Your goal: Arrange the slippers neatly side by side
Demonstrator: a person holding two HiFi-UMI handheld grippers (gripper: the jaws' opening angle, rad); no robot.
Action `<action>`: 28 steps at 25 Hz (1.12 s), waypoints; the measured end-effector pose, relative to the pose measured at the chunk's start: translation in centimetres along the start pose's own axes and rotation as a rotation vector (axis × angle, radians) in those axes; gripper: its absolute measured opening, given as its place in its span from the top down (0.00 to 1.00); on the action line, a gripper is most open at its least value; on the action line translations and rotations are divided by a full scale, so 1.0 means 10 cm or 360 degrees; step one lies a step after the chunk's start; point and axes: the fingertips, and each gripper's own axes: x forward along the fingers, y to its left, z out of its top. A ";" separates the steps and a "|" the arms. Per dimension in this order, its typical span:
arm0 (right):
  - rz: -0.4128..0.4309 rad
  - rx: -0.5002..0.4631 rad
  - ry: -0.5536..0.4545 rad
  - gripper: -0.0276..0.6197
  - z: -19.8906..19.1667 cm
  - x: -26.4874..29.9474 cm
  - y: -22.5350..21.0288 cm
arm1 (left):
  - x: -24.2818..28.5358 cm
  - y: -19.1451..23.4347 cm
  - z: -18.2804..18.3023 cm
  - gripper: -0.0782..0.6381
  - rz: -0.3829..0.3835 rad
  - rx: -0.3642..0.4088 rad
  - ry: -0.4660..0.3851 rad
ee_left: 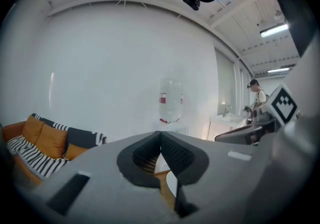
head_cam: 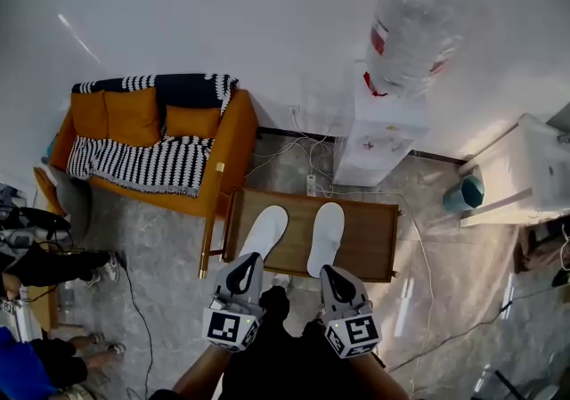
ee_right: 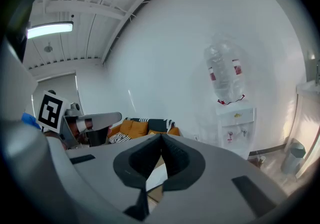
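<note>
Seemingly, the arranging step is at or near its end. Two white slippers are seen on the low wooden table [head_cam: 374, 238], the left slipper [head_cam: 264, 231] and the right slipper [head_cam: 326, 238] lying side by side with a narrow strip of wood between them. The right one is pointed at about 12 o'clock, while the left one is angled a little, toe toward 1 o'clock, so the pair is not quite parallel.

The left gripper [head_cam: 247, 263] and the right gripper [head_cam: 331, 275] are both seen with jaws pressed together and nothing between them. Each is held at the 6 o'clock end of its own slipper, near the heel, apparently raised above it and not touching. In both gripper views only a sliver of white slipper is glimpsed below the closed jaws.

If more is called for, it is judged to be a small turn of the left slipper. For that, the left jaws would need to be opened and lowered onto its heel.
</note>
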 end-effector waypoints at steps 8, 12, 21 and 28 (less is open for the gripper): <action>-0.0124 0.0022 0.0001 0.94 0.03 0.38 0.11 | 0.38 0.38 -0.75 0.87 -0.0327 0.0297 0.0346; -0.0193 0.0065 0.0005 0.94 -0.02 0.54 0.11 | 0.54 0.39 -1.36 0.87 -0.0606 0.0467 0.0629; -0.0290 0.0120 -0.0003 0.94 -0.08 0.78 0.09 | 0.66 0.44 -2.40 0.86 -0.0981 0.0827 0.1141; -0.0338 0.0157 0.0015 0.94 -0.16 0.82 0.01 | 0.74 0.49 -2.87 0.71 -0.1066 0.0954 0.1312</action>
